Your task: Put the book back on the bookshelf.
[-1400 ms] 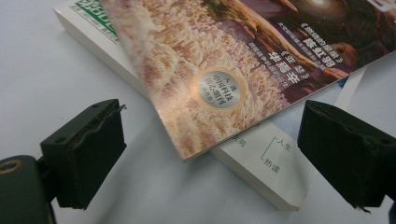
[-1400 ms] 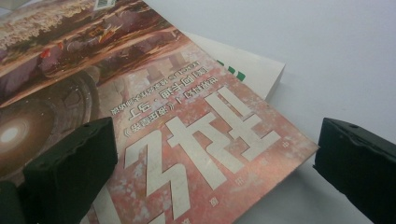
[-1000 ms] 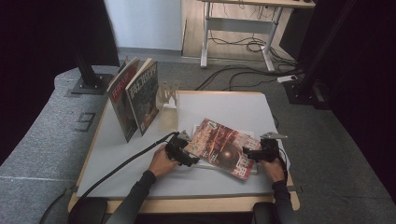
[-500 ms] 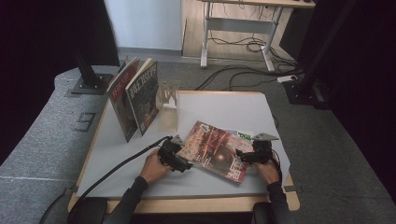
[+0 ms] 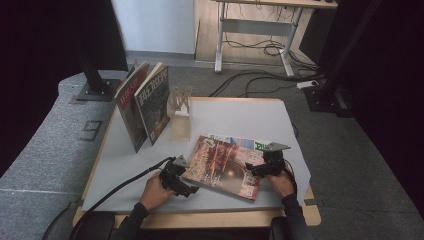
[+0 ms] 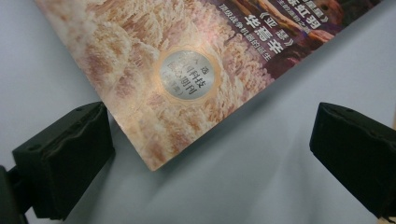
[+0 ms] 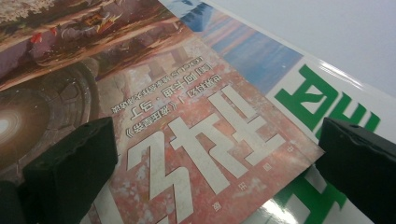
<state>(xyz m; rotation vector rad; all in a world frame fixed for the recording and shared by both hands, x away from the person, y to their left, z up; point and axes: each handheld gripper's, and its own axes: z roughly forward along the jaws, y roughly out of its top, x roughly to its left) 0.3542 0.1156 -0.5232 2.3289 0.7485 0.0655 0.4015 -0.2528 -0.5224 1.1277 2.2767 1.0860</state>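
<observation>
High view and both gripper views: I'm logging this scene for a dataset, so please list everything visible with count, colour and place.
Red magazine: one, reddish-brown cover with white characters, flat at the table's near middle, lying over another.
Lower magazine: one, white with green lettering and blue picture, under the red one, showing at its far right edge.
Standing magazines: two, dark red and dark covers, upright at the table's far left.
Rack: one, pale wood, right of the standing magazines.
Table: one, light grey top, wooden edge.
Desk: one, white legs, behind on the floor.
Left gripper: black, jaws open around the red magazine's corner.
Right gripper: black, jaws open over the red magazine's title edge.
</observation>
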